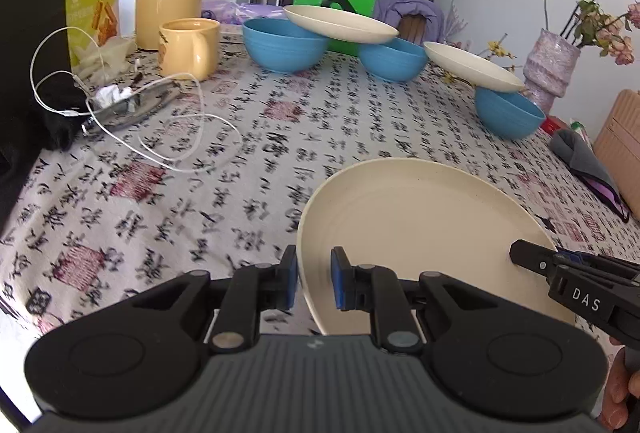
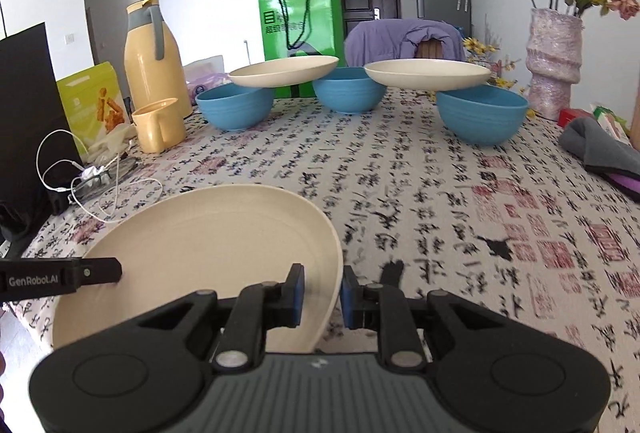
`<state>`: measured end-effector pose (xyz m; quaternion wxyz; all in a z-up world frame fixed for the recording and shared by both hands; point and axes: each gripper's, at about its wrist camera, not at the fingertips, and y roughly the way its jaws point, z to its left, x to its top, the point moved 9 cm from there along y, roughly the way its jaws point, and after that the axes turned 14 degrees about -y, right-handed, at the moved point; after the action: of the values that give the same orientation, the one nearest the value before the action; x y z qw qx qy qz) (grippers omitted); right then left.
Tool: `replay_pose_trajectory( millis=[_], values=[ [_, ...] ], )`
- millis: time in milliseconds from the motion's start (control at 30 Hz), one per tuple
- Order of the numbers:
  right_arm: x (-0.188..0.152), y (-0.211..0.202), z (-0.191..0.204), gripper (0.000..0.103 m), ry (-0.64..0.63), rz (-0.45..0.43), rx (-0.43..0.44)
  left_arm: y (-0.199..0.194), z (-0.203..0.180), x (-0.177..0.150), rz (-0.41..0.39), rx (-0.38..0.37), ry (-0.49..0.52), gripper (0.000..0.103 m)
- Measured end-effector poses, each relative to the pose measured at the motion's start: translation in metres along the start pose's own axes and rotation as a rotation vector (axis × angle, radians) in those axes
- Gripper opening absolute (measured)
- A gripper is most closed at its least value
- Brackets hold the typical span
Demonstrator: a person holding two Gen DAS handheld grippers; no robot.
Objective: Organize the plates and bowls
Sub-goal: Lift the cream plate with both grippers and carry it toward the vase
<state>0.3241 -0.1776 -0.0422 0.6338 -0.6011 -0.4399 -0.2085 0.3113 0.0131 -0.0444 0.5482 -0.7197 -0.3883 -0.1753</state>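
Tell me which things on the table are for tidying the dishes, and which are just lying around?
For the job:
- held cream plate, gripped at both sides
- two cream plates resting across bowls
- three blue bowls

Just lying about:
- yellow jug
- yellow mug
- green bag
- flower vase
- white cable
- grey cloth

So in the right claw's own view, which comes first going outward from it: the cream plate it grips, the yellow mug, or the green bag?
1. Cream plate, clamped at its rim in the right claw.
2. Yellow mug, mid-table on the left.
3. Green bag, standing behind the blue bowls at the far end.
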Motion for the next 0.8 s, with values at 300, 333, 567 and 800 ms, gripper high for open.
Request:
replay_pose_trajectory(
  millis=[300, 333, 567, 800],
  values=[
    [-0.026, -0.027, -0.064, 0.020, 0.022, 0.001, -0.084, 0.008, -0.073, -0.034, 0.026, -0.066, 0.062, 0.016],
    [-0.029, -0.030, -0.075, 0.019, 0.026, 0.000, -0.097, 0.010, -0.083, -0.038, 0.029, -0.075, 0.068, 0.016],
    [-0.052, -0.040, -0.143, 0.019, 0.055, 0.031, -0.156, 0.029, -0.143, -0.062, 0.067, -0.132, 0.087, 0.016],
    [-0.068, -0.038, -0.187, 0.020, 0.071, 0.058, -0.190, 0.044, -0.177, -0.076, 0.087, -0.160, 0.102, 0.016]
  ],
)
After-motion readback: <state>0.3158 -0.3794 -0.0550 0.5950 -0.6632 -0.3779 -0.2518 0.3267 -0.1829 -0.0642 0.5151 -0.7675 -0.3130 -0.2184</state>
